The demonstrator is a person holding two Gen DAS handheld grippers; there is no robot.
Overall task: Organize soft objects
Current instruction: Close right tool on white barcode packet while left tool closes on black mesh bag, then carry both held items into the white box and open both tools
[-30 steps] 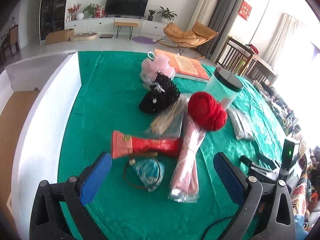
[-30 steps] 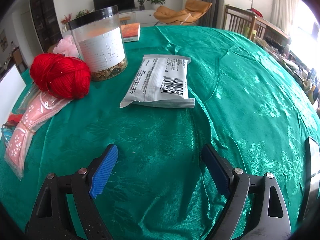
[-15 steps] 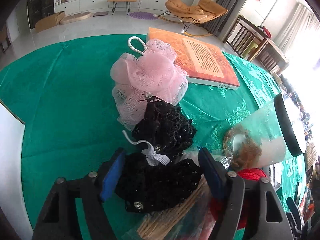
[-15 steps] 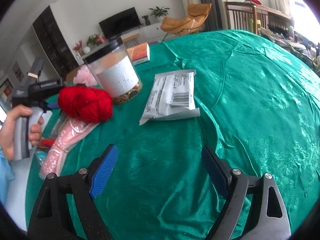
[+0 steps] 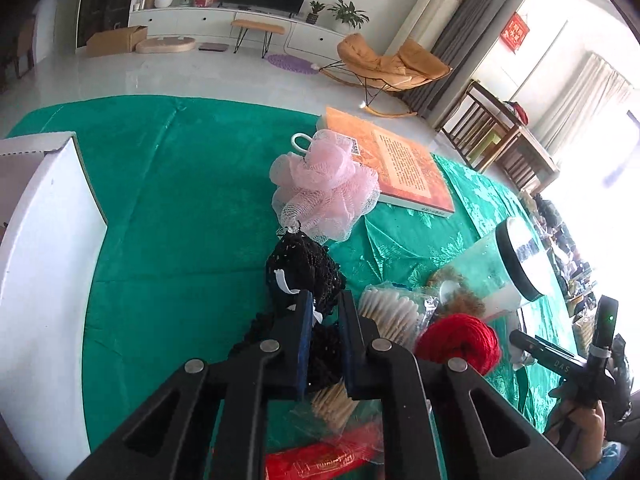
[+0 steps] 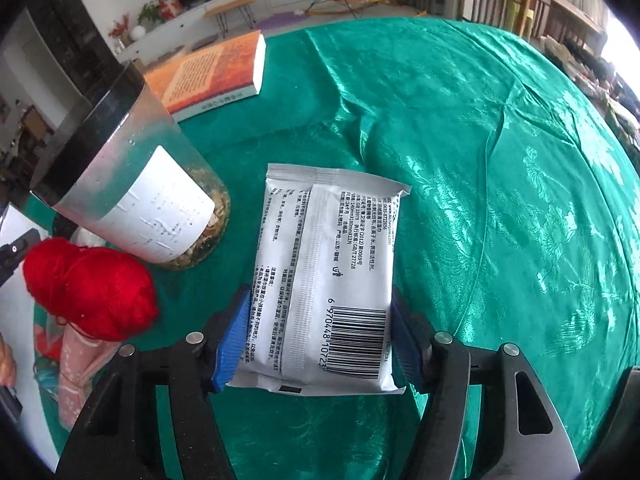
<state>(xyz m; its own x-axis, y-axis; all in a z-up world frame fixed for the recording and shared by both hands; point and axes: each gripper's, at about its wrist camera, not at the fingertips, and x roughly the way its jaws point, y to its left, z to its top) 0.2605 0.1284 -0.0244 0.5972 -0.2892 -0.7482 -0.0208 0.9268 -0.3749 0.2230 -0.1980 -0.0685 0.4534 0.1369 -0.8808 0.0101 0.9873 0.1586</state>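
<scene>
My left gripper [image 5: 323, 320] is shut on a black knitted piece [image 5: 304, 268] and holds it over the green tablecloth [image 5: 180, 208]. A pink mesh bath puff [image 5: 326, 188] lies just beyond it. A red yarn ball [image 5: 460, 342] lies to the right; it also shows in the right wrist view [image 6: 92, 288]. My right gripper [image 6: 320, 334] stands around the near end of a white wet-wipes pack [image 6: 326, 276], pads at both sides of it; whether they press it I cannot tell.
A clear jar with a black lid [image 6: 132, 184] stands left of the pack. An orange book [image 5: 396, 164] lies at the far side. A white box wall [image 5: 44, 240] stands at the left. A cotton-swab bag [image 5: 390, 312], a pink pack [image 6: 80, 368] and a red packet [image 5: 320, 462] lie near.
My left gripper closed on the black knitted piece and lifted it. My right gripper moved forward until its jaws straddle the wipes pack and narrowed around it.
</scene>
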